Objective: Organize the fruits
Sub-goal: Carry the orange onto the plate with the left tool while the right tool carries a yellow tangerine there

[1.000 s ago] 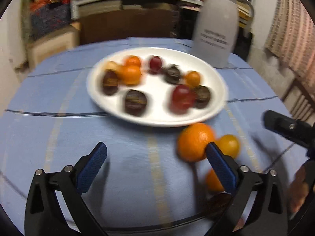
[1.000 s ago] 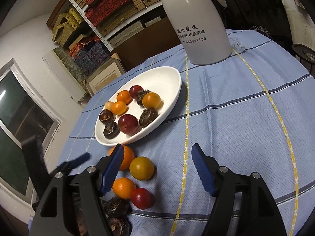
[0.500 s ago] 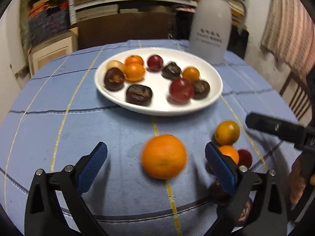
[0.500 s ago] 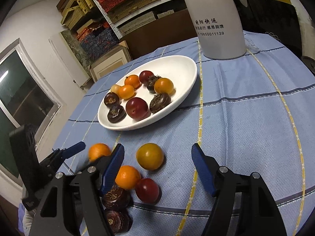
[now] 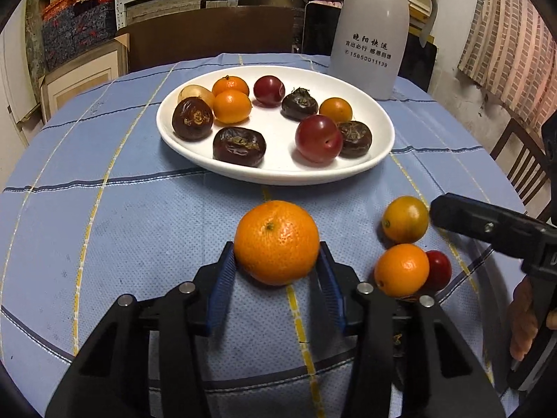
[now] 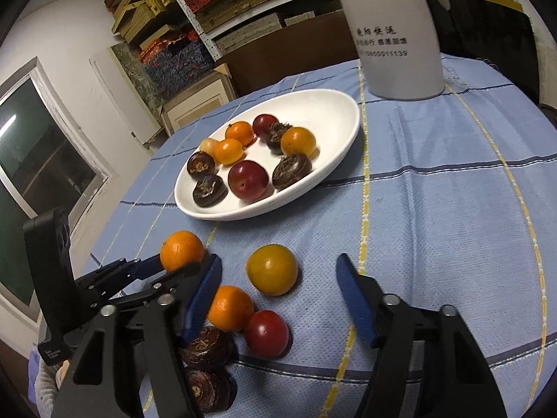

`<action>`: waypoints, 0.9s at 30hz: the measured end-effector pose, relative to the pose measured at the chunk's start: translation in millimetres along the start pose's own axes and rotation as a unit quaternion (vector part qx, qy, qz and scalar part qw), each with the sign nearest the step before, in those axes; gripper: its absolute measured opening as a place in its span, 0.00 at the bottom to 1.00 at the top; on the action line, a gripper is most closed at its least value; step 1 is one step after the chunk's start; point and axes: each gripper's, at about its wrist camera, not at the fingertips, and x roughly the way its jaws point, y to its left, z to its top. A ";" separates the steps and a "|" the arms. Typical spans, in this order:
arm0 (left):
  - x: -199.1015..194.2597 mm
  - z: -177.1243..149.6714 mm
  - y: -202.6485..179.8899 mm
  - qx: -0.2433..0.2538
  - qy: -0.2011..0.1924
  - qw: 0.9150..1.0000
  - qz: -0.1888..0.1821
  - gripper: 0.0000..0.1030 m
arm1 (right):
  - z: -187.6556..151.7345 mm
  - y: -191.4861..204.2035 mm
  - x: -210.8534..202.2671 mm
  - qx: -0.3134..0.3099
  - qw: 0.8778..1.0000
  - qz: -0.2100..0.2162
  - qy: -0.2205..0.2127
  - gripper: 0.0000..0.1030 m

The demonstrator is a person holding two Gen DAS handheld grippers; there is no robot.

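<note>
— Left wrist view first: what do we have, left to right?

— Our left gripper (image 5: 276, 264) pinches the large tangerine (image 5: 276, 242), blue pads pressed against both its sides, low over the blue checked tablecloth (image 5: 115, 230). Just right of it lie a yellow-orange fruit (image 5: 405, 218), a small tangerine (image 5: 401, 270) and a red plum (image 5: 439, 270) touching that tangerine. Beyond them sits the white plate (image 5: 278, 174), loaded with tangerines, plums and dark water chestnuts, and the white thermos (image 5: 370, 35) stands behind its right rim.

— And from the right wrist?

— At far left we see the left gripper clamped on the same large tangerine (image 6: 182, 250), near the plate's (image 6: 334, 111) front edge. Our right gripper (image 6: 278, 291) hangs spread wide, nothing between its pads; the yellow-orange fruit (image 6: 272, 269) sits within the gap, touching neither. Two water chestnuts (image 6: 205, 348) lie under its left finger.
</note>
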 end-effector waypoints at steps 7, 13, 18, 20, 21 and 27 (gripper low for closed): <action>1.2 0.8 0.3 0.002 0.000 1.000 0.001 0.45 | -2.3 9.2 15.9 -0.020 0.999 -0.011 0.023 0.40; 3.5 5.0 7.2 -0.021 -0.006 1.000 -0.019 0.45 | -5.2 17.0 23.2 -0.045 0.998 -0.025 0.021 0.36; 3.3 6.4 10.1 -0.029 -0.011 0.999 -0.021 0.44 | -4.7 11.7 21.4 -0.035 0.999 -0.020 0.018 0.36; 0.8 6.3 9.8 -0.029 -0.016 0.999 -0.021 0.44 | -4.7 9.8 19.8 -0.032 0.999 -0.020 0.016 0.36; -1.1 6.0 9.5 -0.028 -0.020 0.999 -0.020 0.44 | -4.6 8.9 18.8 -0.030 0.999 -0.020 0.015 0.36; -26.9 7.9 4.6 -0.019 -0.057 0.998 -0.010 0.44 | -2.0 6.3 8.4 -0.023 1.000 -0.013 -0.001 0.36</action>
